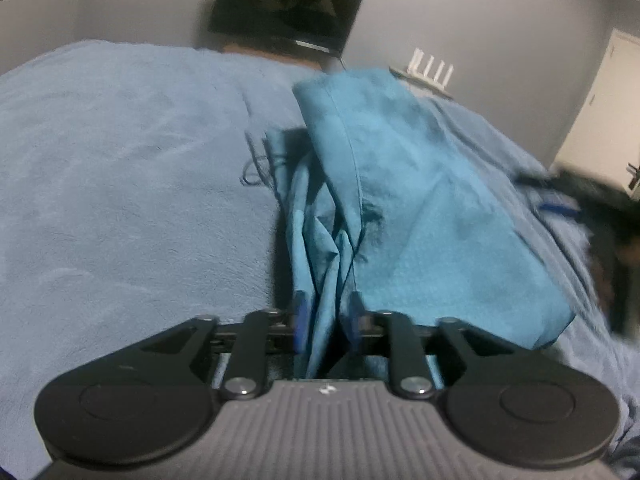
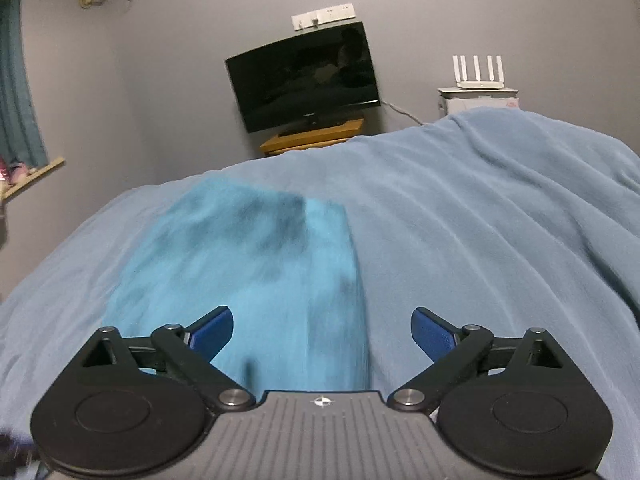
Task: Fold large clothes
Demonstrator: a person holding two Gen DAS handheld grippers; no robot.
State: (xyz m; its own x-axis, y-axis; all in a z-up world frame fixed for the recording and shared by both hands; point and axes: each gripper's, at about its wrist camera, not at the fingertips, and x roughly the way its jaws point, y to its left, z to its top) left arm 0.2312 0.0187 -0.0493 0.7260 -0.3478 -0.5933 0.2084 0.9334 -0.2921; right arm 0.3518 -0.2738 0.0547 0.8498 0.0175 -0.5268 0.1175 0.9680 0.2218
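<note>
The teal garment (image 1: pixel 420 200) is the thing being folded, and a bunched edge of it is pinched between the blue pads of the left gripper (image 1: pixel 326 320), which are pressed together on the cloth. From that pinch the fabric runs forward in gathered pleats, then broadens into a flatter folded panel lying on the blue blanket (image 1: pixel 120 180) that covers the bed. The right gripper (image 2: pixel 322 330) is spread wide and holds nothing; it hangs over the near edge of the garment (image 2: pixel 248 264) (this view is smeared, so contact with the cloth cannot be judged). By my reading a fold is partway through, with one side held and the other free. The next move probably calls for the right gripper to close on the near hem, so both can carry the edge across together. A dark television (image 2: pixel 304 76) stands beyond the bed.
</note>
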